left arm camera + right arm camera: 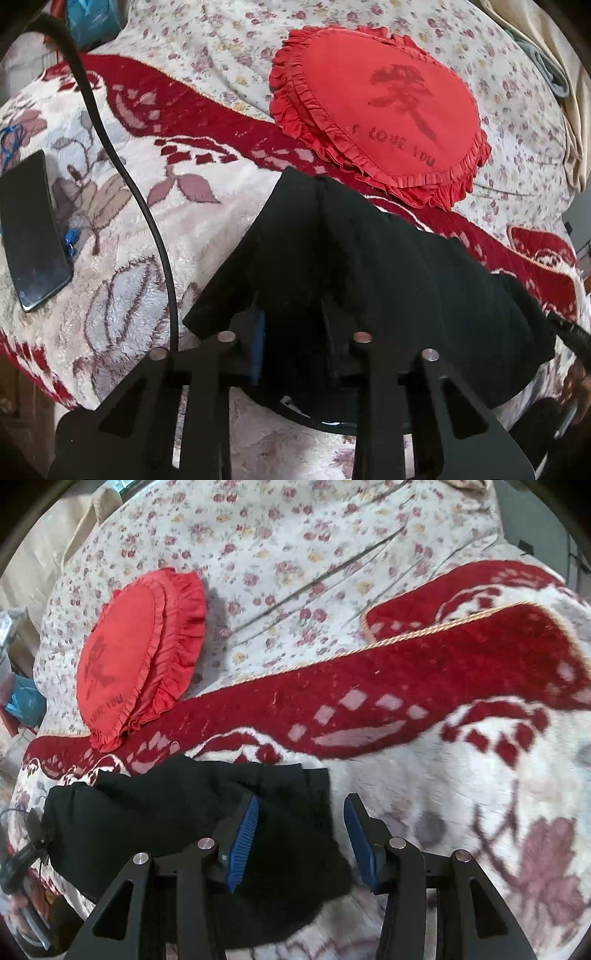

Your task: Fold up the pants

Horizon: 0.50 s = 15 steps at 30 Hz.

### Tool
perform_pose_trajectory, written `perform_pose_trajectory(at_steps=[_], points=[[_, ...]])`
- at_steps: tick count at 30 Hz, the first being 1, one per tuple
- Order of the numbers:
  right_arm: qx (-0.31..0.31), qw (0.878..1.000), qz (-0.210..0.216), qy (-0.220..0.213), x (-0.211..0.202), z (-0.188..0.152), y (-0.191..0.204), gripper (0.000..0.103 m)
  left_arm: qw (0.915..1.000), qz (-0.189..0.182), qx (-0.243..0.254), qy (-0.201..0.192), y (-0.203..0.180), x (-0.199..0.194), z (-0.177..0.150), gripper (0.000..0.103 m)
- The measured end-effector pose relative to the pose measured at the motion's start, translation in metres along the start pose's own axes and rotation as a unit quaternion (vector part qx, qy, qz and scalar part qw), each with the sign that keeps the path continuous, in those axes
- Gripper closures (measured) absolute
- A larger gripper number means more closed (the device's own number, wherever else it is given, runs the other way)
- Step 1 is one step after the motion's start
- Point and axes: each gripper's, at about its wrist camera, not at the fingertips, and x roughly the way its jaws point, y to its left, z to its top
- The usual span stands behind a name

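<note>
Left wrist view: my left tongs (295, 328) are lifting a fold of the black pants (369, 280) off the blanket (122, 221); cloth is draping over both fingers, so I cannot tell whether they are pinching it or only carrying it.
Right wrist view: my right tongs (301, 842) are standing apart, their blue pads (242, 840) bare, hovering over the right edge of the bundle and gripping nothing.
Pants: they are sitting bunched at the near edge of the bed, on the blanket, just short of the red pillow (140, 653).
Slipping risk: with only one side held, I judge the fold may be sliding off my left fingers and collapsing crooked.
Snag risk: the black cable (122, 162) is trailing just beside the cloth and could be dragging into the fold.
Phone risk: the phone (31, 229) is lying near the bed's edge; a tugged blanket could shift it.
Only left view: phone and cable.
Only right view: the open pads and the free right edge.
</note>
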Motion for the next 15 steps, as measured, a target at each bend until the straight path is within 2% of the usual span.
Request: perform_pose_trajectory(at_steps=[3,4,5,8,12,15], points=[[-0.025,1.0,-0.003,-0.002,0.016,0.003,0.009,0.057,0.9999,-0.011,-0.007,0.001,0.005,-0.005,0.001,0.084],[-0.042,0.999,-0.001,0.004,0.023,0.003,0.015,0.064,0.9999,-0.011,-0.008,0.001,0.006,-0.006,0.001,0.084],[-0.057,0.998,0.002,0.011,0.029,0.003,0.021,0.079,0.9999,-0.009,-0.007,-0.001,0.007,-0.008,0.001,0.084],[-0.09,0.996,-0.014,0.004,0.03,0.003,0.032,0.091,0.9999,-0.014,-0.01,0.0,0.011,-0.015,0.001,0.085],[-0.077,0.996,-0.043,-0.031,0.011,0.013,0.024,0.093,0.9999,-0.015,-0.005,-0.007,0.015,-0.025,0.002,0.085],[-0.081,0.995,-0.064,-0.014,0.025,0.017,0.02,0.093,1.0,-0.001,0.0,0.004,0.018,-0.014,-0.001,0.085]])
